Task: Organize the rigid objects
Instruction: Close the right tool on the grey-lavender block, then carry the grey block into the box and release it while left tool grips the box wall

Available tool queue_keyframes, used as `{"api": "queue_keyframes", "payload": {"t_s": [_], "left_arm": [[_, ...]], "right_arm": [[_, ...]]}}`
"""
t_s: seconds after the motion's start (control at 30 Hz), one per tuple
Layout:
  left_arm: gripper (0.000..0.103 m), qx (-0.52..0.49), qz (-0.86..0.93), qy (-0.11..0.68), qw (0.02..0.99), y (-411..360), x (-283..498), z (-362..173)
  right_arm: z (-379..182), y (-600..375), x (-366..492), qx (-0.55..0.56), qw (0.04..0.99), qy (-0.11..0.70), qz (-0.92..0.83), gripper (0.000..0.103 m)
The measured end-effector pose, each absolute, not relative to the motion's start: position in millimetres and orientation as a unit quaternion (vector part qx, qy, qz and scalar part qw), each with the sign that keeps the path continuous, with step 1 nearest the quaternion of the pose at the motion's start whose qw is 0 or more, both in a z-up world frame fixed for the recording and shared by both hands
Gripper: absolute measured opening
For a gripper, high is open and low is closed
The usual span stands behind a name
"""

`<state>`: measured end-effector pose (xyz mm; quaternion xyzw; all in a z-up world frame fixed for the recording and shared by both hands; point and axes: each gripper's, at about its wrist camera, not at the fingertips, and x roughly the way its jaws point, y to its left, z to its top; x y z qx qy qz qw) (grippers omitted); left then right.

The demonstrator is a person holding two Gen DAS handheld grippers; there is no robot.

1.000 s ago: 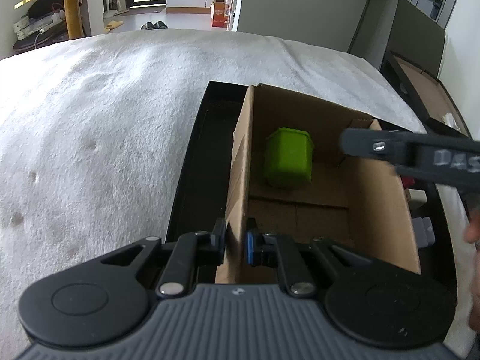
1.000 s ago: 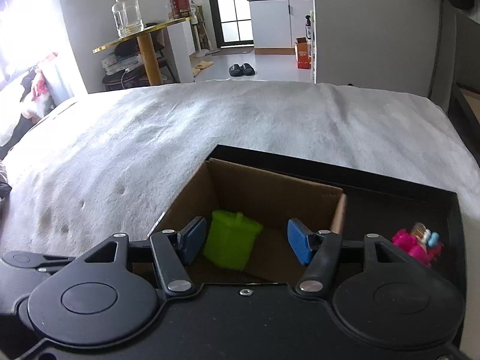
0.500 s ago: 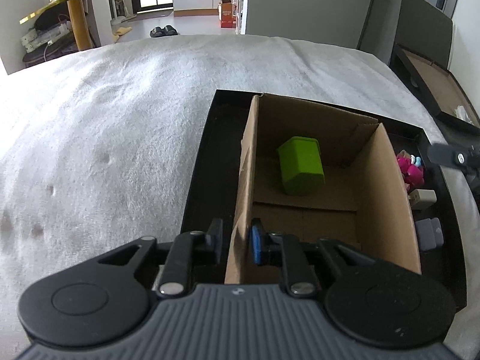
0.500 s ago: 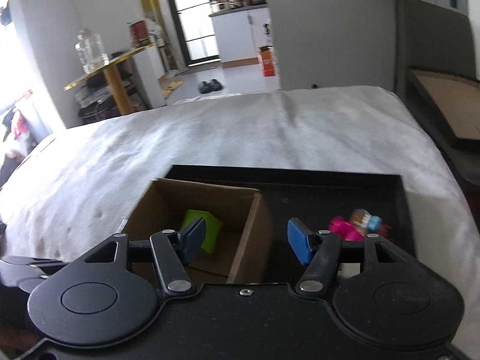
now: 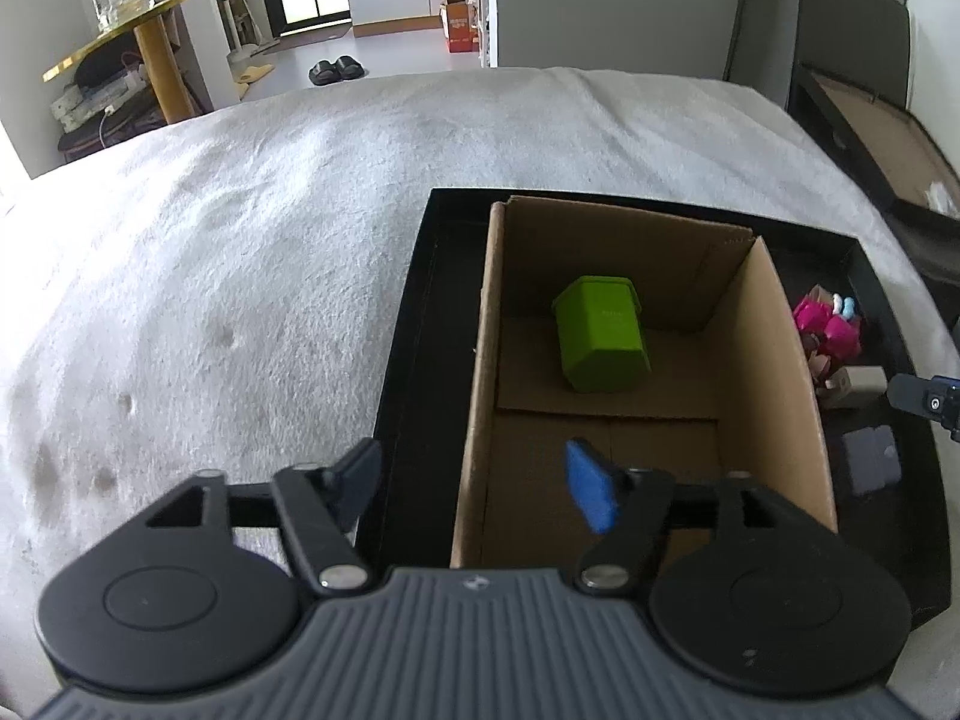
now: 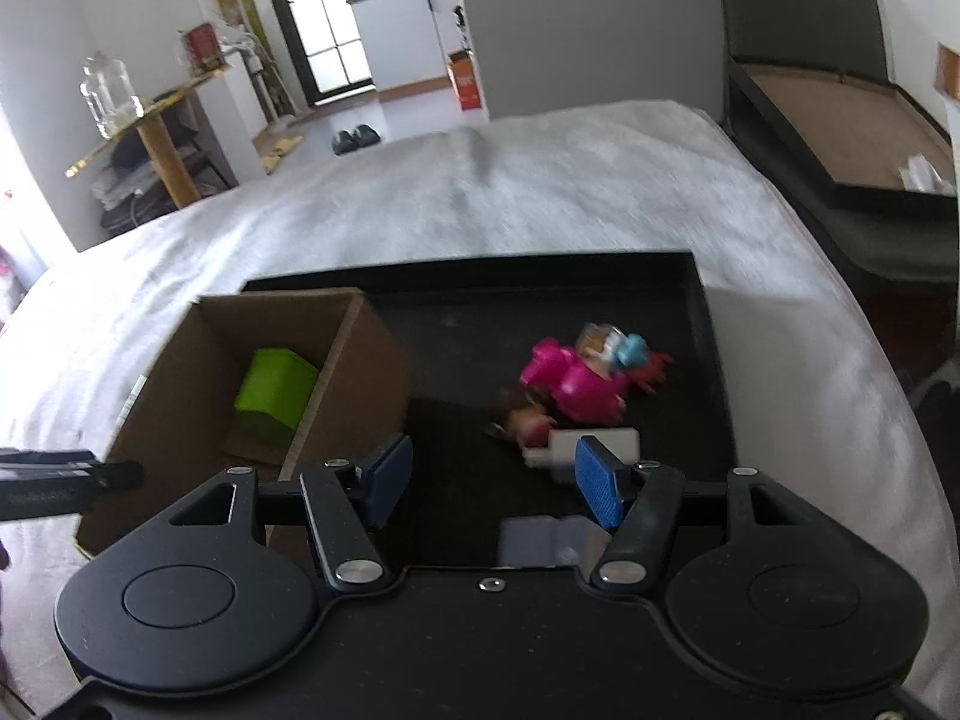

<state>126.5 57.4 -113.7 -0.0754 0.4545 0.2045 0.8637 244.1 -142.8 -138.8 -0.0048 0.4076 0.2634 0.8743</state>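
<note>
Cardboard fills my left view: one open box (image 5: 774, 372) standing in a black tray (image 5: 408, 360) on the white cover (image 5: 240, 276), with a single green bin-shaped toy (image 5: 603, 333) on the box floor near its far wall; faint embossed lettering on its side is too small to read. My left tongs (image 5: 474, 486) are opening, the box's left wall between the pads (image 5: 591, 495) and untouched. Right of the box I count a pink toy (image 5: 825, 324), a beige block (image 5: 864, 381) and a grey piece (image 5: 870, 465), all partly cut off by the wall. At the right edge only the tip of my right tongs shows. In the right view, blurred, my right tongs (image 6: 492, 480) stand spread with nothing between them, above the tray floor, the white block just behind one pad (image 6: 597, 489). White writing on the black arm (image 6: 60, 483) at the left edge is illegible.
</note>
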Motion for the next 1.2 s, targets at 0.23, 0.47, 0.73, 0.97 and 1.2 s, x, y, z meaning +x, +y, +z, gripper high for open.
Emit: {"api": "queue_keyframes", "payload": {"t_s": [0.23,0.47,0.73,0.97,1.2], "left_arm": [[0.08,-0.055,0.203,0.466,0.859,47.3,136.1,-115.6],[0.081,-0.045,0.209,0.477,0.853,43.5,145.1,-121.1],[0.081,-0.04,0.211,0.483,0.849,38.8,149.7,-122.2],[0.081,-0.05,0.213,0.481,0.849,38.9,149.6,-120.3],[0.081,-0.056,0.217,0.476,0.85,41.9,145.7,-118.7]], "right_arm": [[-160.3,-154.7,250.3,0.003,0.865,0.433,0.254,0.06],[-183.4,-156.1,249.8,0.006,0.854,0.455,0.251,0.071],[-199.8,-152.7,248.4,-0.001,0.849,0.468,0.248,0.071],[-200.7,-142.8,244.1,-0.047,0.844,0.473,0.248,0.053],[-188.2,-148.9,243.9,-0.029,0.853,0.458,0.249,0.052]]}}
